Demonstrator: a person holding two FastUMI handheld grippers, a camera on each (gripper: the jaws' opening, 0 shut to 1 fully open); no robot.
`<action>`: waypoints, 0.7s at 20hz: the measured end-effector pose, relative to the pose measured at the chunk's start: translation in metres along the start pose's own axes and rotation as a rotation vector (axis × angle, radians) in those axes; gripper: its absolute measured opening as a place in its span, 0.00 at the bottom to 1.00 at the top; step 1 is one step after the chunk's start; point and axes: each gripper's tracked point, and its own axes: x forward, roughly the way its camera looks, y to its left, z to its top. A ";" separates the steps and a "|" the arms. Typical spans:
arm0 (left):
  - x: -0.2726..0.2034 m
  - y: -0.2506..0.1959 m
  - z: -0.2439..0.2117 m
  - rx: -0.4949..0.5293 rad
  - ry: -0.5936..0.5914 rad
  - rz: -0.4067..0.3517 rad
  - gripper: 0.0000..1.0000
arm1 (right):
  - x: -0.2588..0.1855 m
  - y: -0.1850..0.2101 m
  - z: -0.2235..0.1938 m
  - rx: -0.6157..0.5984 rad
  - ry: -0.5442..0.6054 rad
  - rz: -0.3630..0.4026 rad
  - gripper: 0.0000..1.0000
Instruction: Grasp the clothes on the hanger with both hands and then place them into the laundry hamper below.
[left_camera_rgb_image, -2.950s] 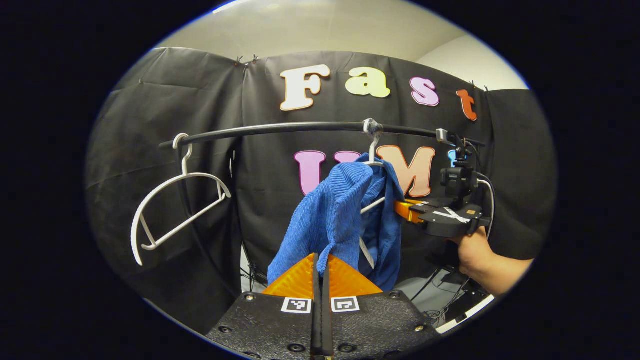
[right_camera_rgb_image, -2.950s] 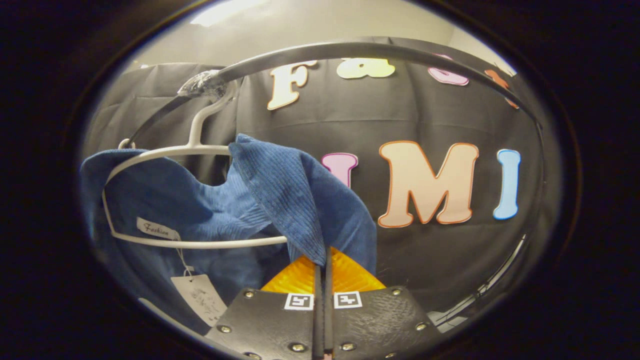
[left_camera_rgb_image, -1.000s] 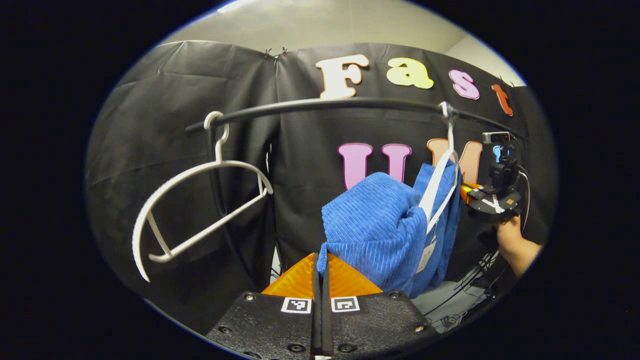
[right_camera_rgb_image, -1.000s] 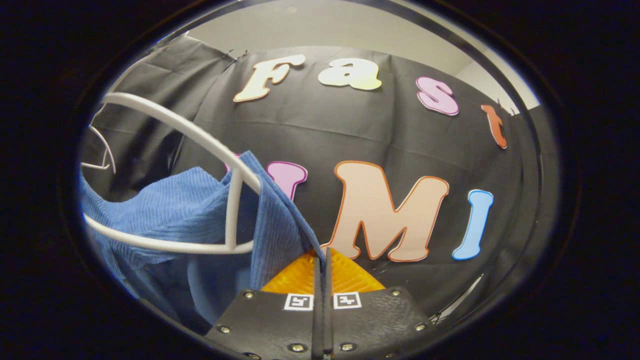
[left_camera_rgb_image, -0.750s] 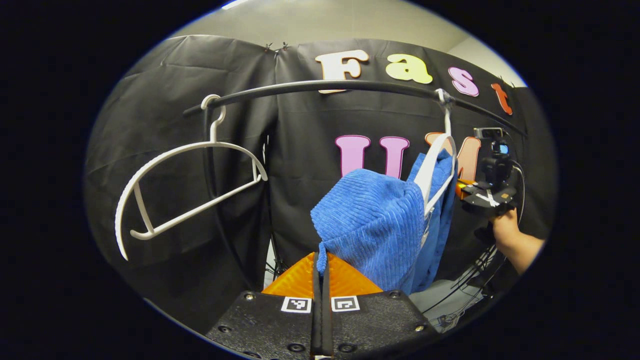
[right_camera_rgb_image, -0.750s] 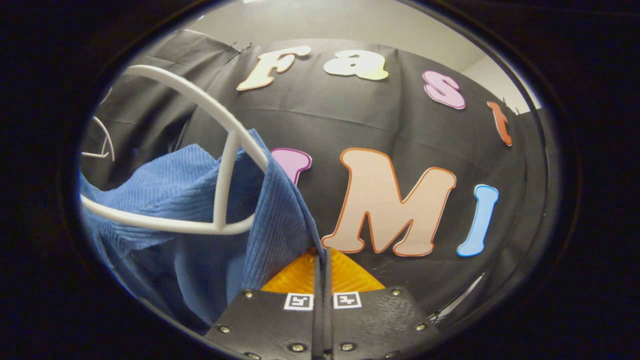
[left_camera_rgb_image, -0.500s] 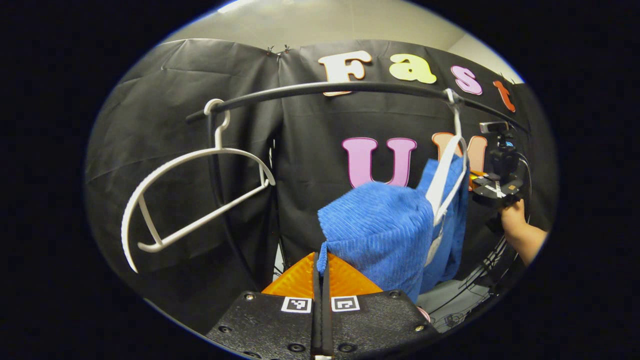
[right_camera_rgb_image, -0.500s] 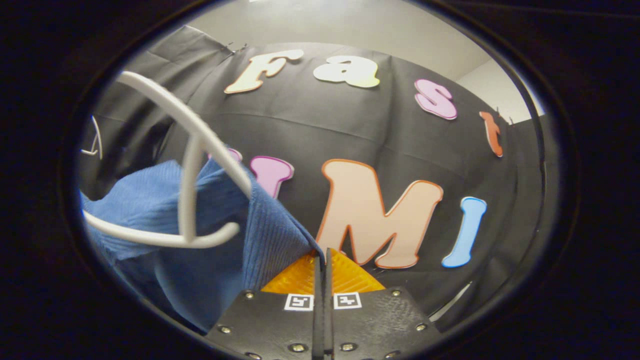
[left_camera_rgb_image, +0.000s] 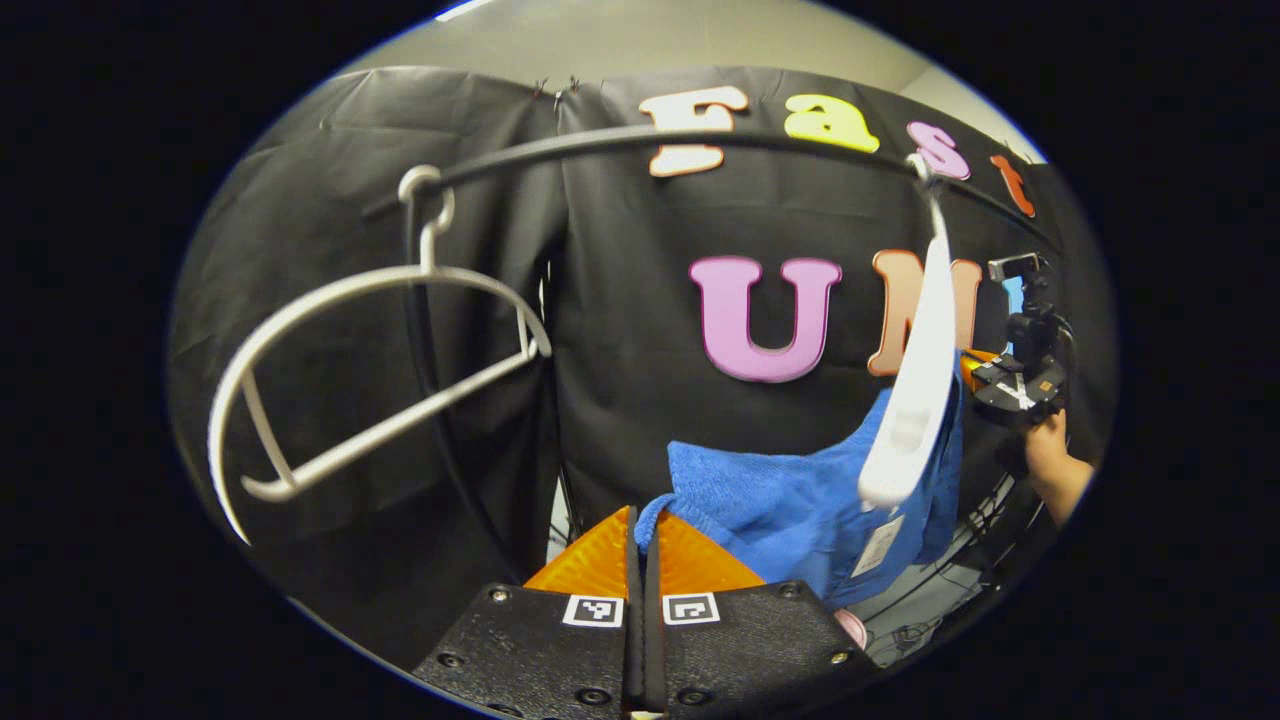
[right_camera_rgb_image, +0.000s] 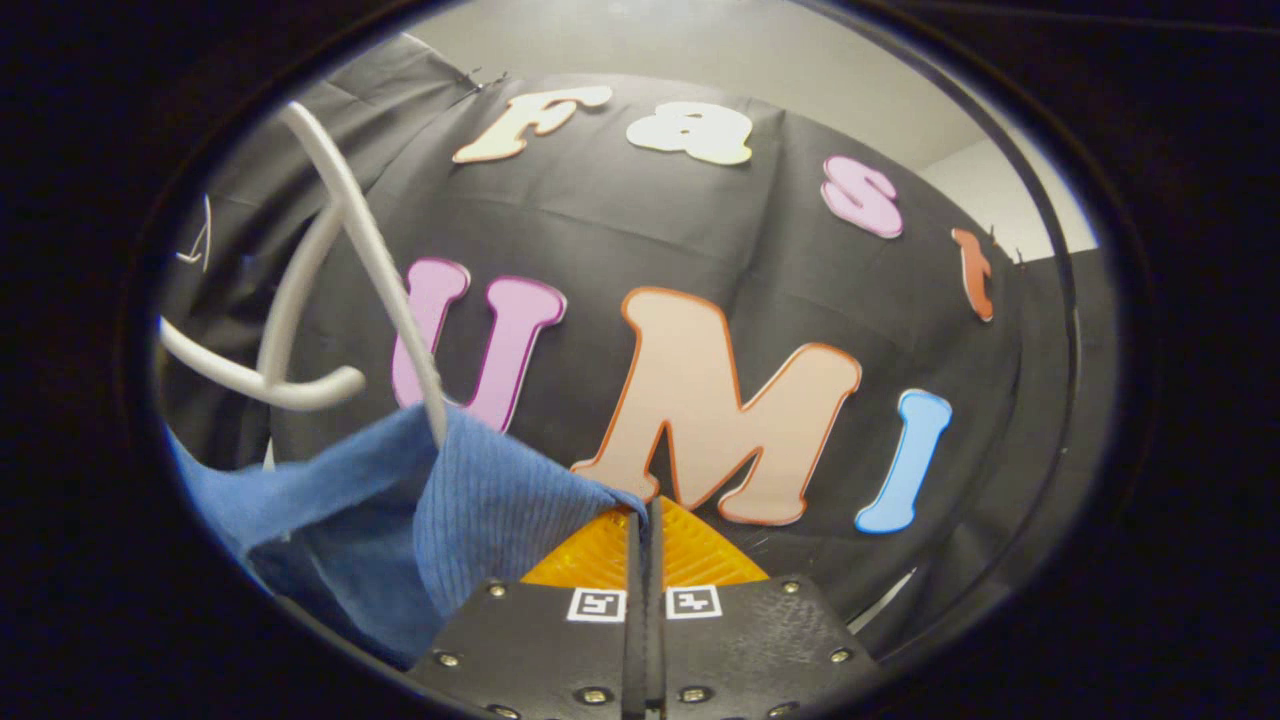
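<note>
A blue ribbed garment (left_camera_rgb_image: 790, 500) hangs stretched between both grippers, below a white hanger (left_camera_rgb_image: 915, 380) that hooks on the black rail (left_camera_rgb_image: 640, 145). My left gripper (left_camera_rgb_image: 643, 520) is shut on the garment's near edge. In the right gripper view my right gripper (right_camera_rgb_image: 645, 512) is shut on another edge of the blue garment (right_camera_rgb_image: 470, 500), with the white hanger (right_camera_rgb_image: 330, 290) up at the left. The right gripper (left_camera_rgb_image: 1015, 385) also appears far right in the left gripper view, held by a hand (left_camera_rgb_image: 1050, 470). A paper tag (left_camera_rgb_image: 878, 545) dangles from the cloth.
A second, bare white hanger (left_camera_rgb_image: 370, 370) hangs at the rail's left end, beside the rail's upright post (left_camera_rgb_image: 420, 330). Cables lie on the pale floor (left_camera_rgb_image: 900, 630) at the lower right. Something small and pink (left_camera_rgb_image: 852, 627) peeks out beside my left gripper's body.
The garment has slid down and off the hanger's shoulders; it now sags low between the two grippers. The freed hanger swings, turned edge-on. Both grippers have dropped lower.
</note>
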 end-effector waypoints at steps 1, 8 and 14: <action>0.002 -0.001 -0.013 -0.010 0.031 -0.001 0.01 | -0.004 0.004 -0.012 -0.006 0.014 0.009 0.01; 0.007 -0.009 -0.049 0.063 0.075 -0.027 0.01 | -0.043 0.022 -0.044 -0.109 0.034 0.068 0.01; 0.007 -0.032 -0.055 0.121 0.065 -0.075 0.02 | -0.082 0.032 -0.055 -0.088 0.080 0.115 0.01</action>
